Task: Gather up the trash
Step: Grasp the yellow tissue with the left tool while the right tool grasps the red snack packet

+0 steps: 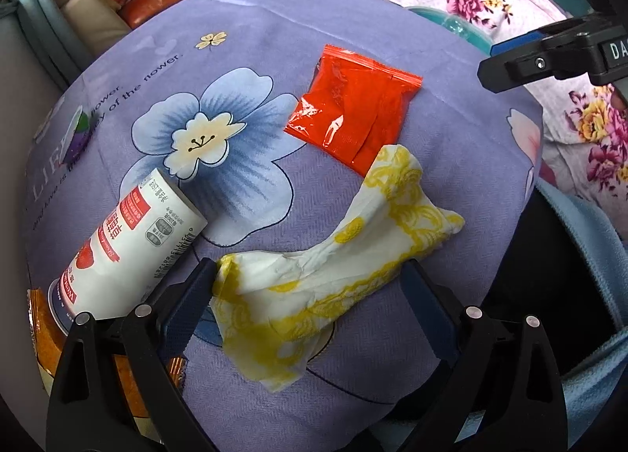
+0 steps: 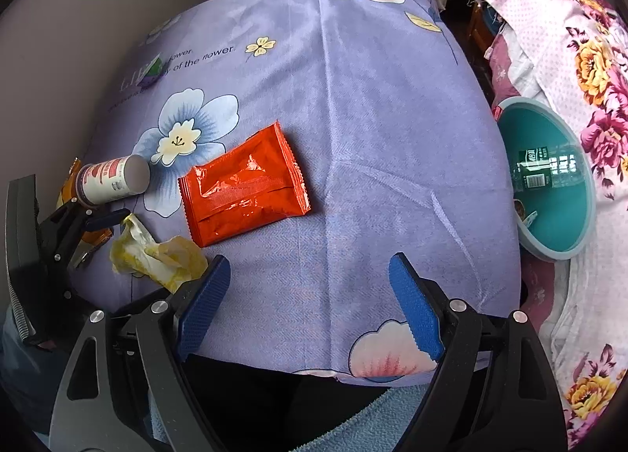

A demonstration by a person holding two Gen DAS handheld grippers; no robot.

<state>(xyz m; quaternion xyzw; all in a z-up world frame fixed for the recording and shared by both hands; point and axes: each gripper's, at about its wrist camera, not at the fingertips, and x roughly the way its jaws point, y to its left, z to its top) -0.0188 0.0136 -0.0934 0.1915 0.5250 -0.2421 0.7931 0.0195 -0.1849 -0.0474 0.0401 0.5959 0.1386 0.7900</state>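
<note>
Crumpled white-and-yellow tissue (image 1: pixel 322 275) lies between open left claw (image 1: pixel 310 283).

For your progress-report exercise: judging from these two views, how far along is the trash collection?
Done: a plastic bottle already lies in the teal bin. In hand: the left tongs stand open around the yellow-printed tissue, not yet shut on it. Left: the red packet, the white can and an orange wrapper beside it. The right tongs hang open, holding nothing.

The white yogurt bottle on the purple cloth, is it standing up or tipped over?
Tipped over. The white bottle lies on its side on the purple cloth, its round flat end facing sideways in the right wrist view.
</note>
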